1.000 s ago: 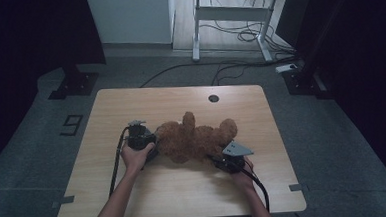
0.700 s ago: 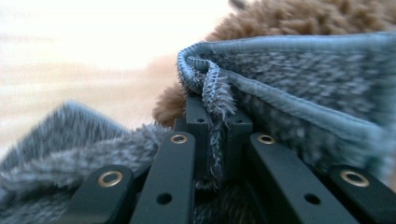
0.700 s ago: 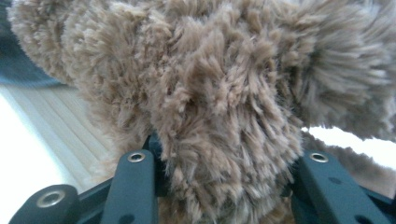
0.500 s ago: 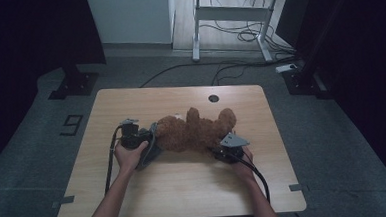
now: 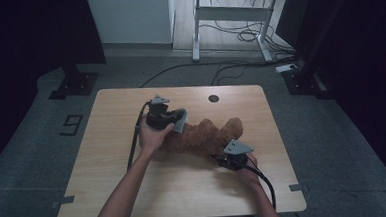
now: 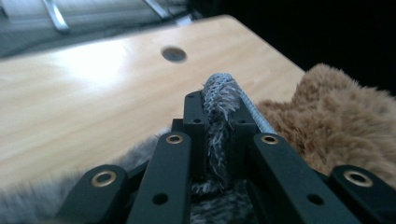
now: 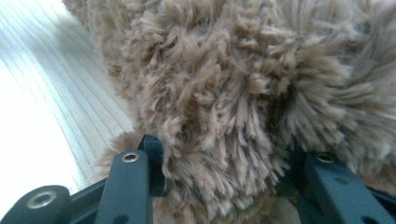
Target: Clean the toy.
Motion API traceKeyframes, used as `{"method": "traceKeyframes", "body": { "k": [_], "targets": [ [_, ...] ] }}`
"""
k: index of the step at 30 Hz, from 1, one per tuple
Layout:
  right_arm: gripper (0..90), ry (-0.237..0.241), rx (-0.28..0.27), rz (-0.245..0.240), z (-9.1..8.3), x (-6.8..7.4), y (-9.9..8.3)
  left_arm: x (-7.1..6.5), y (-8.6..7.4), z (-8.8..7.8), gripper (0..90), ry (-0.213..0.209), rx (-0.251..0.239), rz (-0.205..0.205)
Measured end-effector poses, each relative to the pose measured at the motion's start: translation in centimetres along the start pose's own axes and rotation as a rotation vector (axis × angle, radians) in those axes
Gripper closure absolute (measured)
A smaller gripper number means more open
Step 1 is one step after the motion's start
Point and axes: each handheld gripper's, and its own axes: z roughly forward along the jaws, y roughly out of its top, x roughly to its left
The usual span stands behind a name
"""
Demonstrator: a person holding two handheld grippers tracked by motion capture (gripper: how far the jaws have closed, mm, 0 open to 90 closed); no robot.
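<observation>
Teddy bear [image 5: 202, 137]: 1 pc, lying on desk [image 5: 109, 173], centre-right of top. Long axis runs approx. 10 o'clock to 4 o'clock in high view; which end is the head cannot be told. Fur brown, long-pile, shaggy; lumpy outline w/ rounded limbs at the 2 o'clock side.

Grey cloth [image 5: 179, 120]: 1 pc, knitted/fuzzy, at the bear's 10 o'clock end, raised clear of the desk.

Hand-held grippers: 2.
- Left hand-held gripper [image 5: 167, 116]: jaws closed tight on the grey cloth [image 6: 218, 100]; a fold of it stands pinched between the pads in left gripper view, bear fur [image 6: 336, 126] at 3 o'clock behind.
- Right hand-held gripper [image 5: 229, 156]: at the bear's 4 o'clock end, low on the desk. Jaws partway apart, have just been opening; a thick tuft of brown fur [image 7: 224, 116] sits between them and fills the gap. Pad pressure on fur: cannot tell.

Desk: light wood, 1 round cable hole [image 5: 213, 98] near far edge at 12 o'clock.
</observation>
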Motion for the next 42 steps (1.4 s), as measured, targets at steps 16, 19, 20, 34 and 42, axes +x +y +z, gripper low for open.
{"method": "traceKeyframes", "body": {
  "k": [16, 19, 20, 34, 42],
  "targets": [
    [20.1, 0.009, -0.05, 0.278, -4.7, -0.3, 0.4, -0.5, -6.2, -2.7, 82.6, -0.035, -0.071, -0.013],
    [18.0, -0.001, -0.129, 0.368, -6.3, -0.9, 0.7, -0.7, -7.3, -3.3, 82.8, -0.046, -0.078, -0.004],
    [17.6, -0.001, -0.148, 0.387, -6.7, -0.9, 0.8, -0.7, -7.7, -3.5, 82.8, -0.052, -0.08, -0.006],
    [52.8, 0.068, 0.016, 0.24, -3.6, 2.1, 1.0, -2.6, -9.4, -6.0, 82.9, -0.033, -0.084, 0.048],
    [55.6, 0.052, 0.007, 0.227, -3.7, 2.1, 0.7, -8.6, -3.7, -4.0, 82.5, -0.07, -0.14, 0.195]
  ]
}}
